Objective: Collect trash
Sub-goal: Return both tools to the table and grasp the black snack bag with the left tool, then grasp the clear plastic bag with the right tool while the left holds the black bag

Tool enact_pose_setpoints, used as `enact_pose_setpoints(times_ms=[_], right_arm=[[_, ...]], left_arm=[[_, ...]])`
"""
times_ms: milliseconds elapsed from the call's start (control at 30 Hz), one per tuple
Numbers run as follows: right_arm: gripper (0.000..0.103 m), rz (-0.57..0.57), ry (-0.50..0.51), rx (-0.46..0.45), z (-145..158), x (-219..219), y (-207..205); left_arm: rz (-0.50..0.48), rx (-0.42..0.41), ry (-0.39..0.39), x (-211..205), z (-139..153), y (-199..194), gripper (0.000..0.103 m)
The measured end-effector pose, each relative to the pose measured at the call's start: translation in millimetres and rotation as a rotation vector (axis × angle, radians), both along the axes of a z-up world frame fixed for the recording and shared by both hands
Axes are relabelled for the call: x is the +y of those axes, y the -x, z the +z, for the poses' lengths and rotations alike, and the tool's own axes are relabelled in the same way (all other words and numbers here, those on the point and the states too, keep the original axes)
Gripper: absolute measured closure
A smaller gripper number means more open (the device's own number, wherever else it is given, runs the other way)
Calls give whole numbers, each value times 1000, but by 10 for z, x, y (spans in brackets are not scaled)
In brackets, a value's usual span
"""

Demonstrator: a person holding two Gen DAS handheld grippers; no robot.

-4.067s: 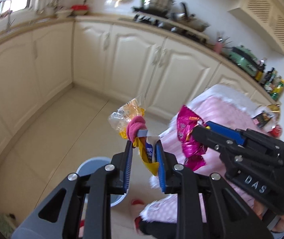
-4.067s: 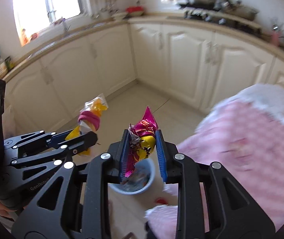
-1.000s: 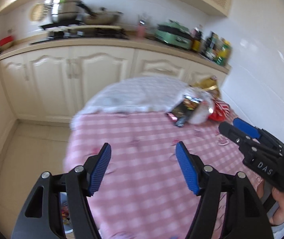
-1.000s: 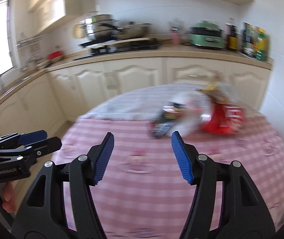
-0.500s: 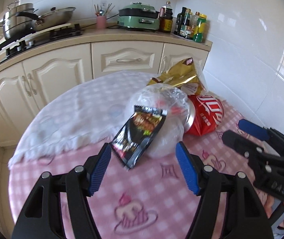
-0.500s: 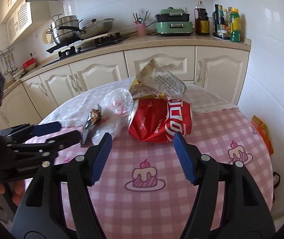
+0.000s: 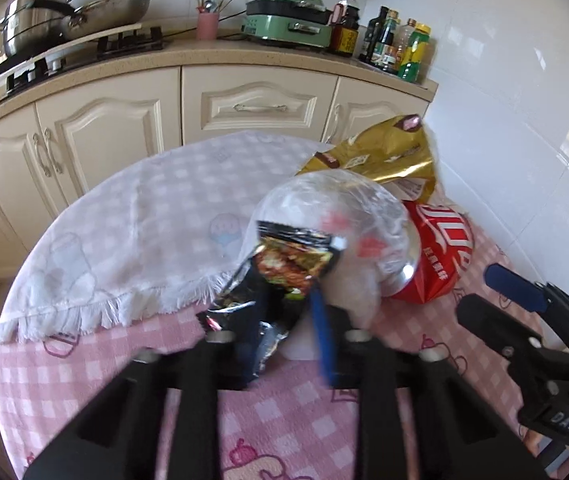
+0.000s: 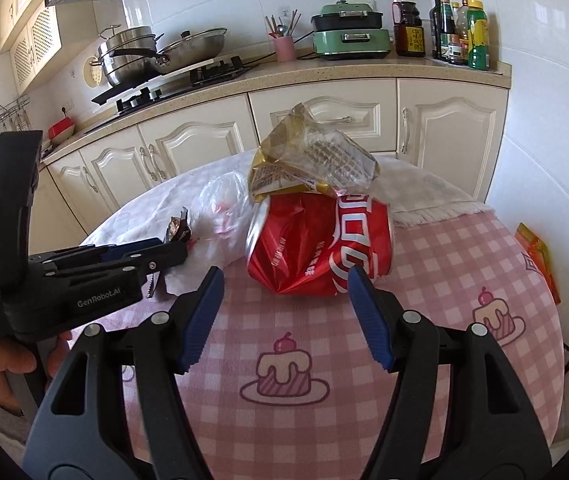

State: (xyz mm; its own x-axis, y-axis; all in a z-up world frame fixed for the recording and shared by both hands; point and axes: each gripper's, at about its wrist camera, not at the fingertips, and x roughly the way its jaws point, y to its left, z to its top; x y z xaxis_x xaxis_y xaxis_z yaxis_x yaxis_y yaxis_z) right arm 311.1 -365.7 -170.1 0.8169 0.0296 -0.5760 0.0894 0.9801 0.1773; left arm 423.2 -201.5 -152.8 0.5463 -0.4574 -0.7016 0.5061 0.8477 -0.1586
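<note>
A black snack wrapper (image 7: 292,264) lies against a clear plastic bag (image 7: 336,204) on the pink checked table (image 7: 84,380). My left gripper (image 7: 284,304) has its jaws closing on the wrapper's lower end, and the pads look pressed on it. From the right wrist view the left gripper (image 8: 172,250) shows the wrapper (image 8: 180,228) sticking up past its tips. My right gripper (image 8: 284,280) stands open just short of a red snack bag (image 8: 316,248), with nothing between its fingers. A crumpled gold bag (image 8: 308,156) rests on the red one.
A white fringed cloth (image 7: 124,220) covers the table's far half. An orange wrapper (image 8: 536,256) hangs at the table's right edge by the tiled wall. Cream cabinets and a worktop with pans and bottles run behind. A hand (image 8: 0,364) holds the left gripper.
Both grippers swung from the floor bin back to the table and closed in on the trash pile. The left jaws went from wide open to shutting on the black wrapper; the right stayed open.
</note>
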Motion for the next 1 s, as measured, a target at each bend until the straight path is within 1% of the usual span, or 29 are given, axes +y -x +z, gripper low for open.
enact_pose_setpoints(times_ms=[33,167,233,333,433,567,700,733,800,833,867,900,933,967,1000], right_arm=[[39,4,7,-3,24,24,-2],[39,27,22,-13,120,129,-24],[39,53,33,-18,165,237,-54],[39,94,44,-6,180,398,-141],[39,141,51,17,163,564,-262],[39,189,89,54,100,815,-480],[39,214,161,122,-73,1017,-741],[36,195,197,131,-129,1057,-791],[34,176,271,146,-212,1119,-849],[34,171,293,148,-238,1131,-850],[40,158,313,152,-272,1144,-839],[50,125,336,147,-268,1129,-828],[61,126,323,137,-247,1089,-815],[68,133,289,134,-228,1046,-797],[69,126,286,127,-216,1039,-767]], left_arm=[[2,-8,-5,9,17,21,96],[16,-37,-2,112,103,90,101],[33,-31,26,247,144,107,102],[61,-42,38,429,192,151,103],[92,-41,62,649,226,208,103],[125,-53,91,893,256,327,103],[136,-52,107,1049,265,385,103],[139,-52,111,1086,266,398,103],[142,-57,117,1147,277,433,103],[144,-59,121,1174,282,451,103],[144,-60,126,1196,289,467,103],[144,-61,130,1218,296,483,103],[144,-62,134,1232,301,503,103],[144,-65,139,1255,314,526,103],[145,-67,143,1267,322,545,103]])
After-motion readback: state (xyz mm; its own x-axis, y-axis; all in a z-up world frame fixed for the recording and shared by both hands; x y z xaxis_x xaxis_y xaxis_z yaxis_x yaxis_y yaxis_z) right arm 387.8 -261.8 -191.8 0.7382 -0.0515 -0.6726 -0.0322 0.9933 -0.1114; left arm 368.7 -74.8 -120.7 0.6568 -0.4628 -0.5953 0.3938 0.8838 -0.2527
